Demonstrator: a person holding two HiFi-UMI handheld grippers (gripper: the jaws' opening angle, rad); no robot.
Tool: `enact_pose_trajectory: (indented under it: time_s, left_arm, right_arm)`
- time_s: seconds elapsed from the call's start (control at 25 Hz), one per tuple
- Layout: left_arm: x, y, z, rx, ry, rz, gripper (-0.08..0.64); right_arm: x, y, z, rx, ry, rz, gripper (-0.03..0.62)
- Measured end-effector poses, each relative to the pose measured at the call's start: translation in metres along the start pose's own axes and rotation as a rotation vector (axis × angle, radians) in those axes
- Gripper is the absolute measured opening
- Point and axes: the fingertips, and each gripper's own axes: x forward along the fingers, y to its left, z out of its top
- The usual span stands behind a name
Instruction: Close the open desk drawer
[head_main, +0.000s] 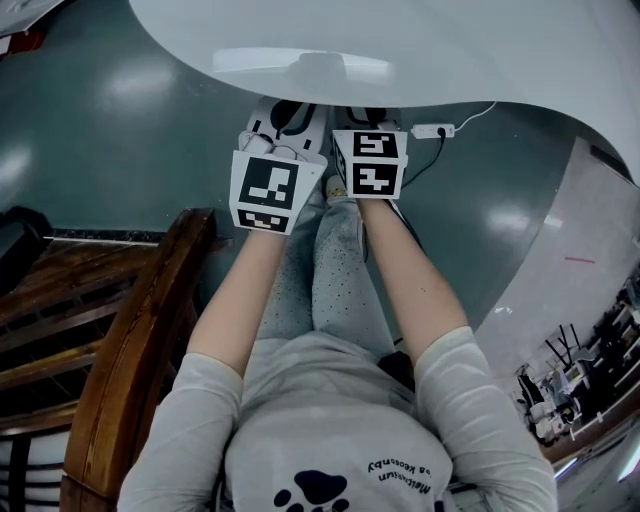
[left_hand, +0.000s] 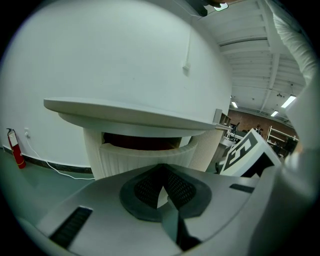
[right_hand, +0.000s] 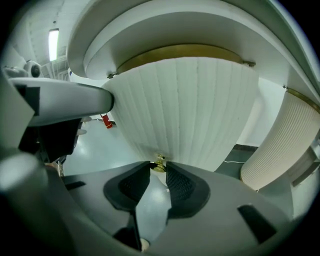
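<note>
Facing the drawer, left gripper (left_hand: 162, 172): clenched, pads tip to tip, nothing between them; it points at the ribbed front from just short of it.
desk top (left_hand: 130, 112): white, round-edged, overhanging the drawer.
drawer (left_hand: 150, 157): stands out from under the desk top, with a dark gap behind its curved ribbed front, so it is not yet shut.
handling: I judge it rigid and fairly light on its runners; a steady level push should carry it in, while a skewed one may jam it.
brass knob (right_hand: 159, 162): small, smooth, likely slippery; the one proper hold, low on the front.
right gripper (right_hand: 158, 167): grasping the brass knob, a pad on each side as I read it.
where to push: through the knob, or flat on the ribs beside it.
</note>
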Motion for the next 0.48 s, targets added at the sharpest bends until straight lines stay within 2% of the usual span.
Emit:
enact_pose_trajectory:
  time_s: [0.48]
  left_arm:
    - [0.019, 0.016, 0.013, 0.010, -0.035, 0.022, 0.009]
  right_arm:
    - [0.016, -0.009, 0.022, -0.025, -0.019, -0.003, 0.109]
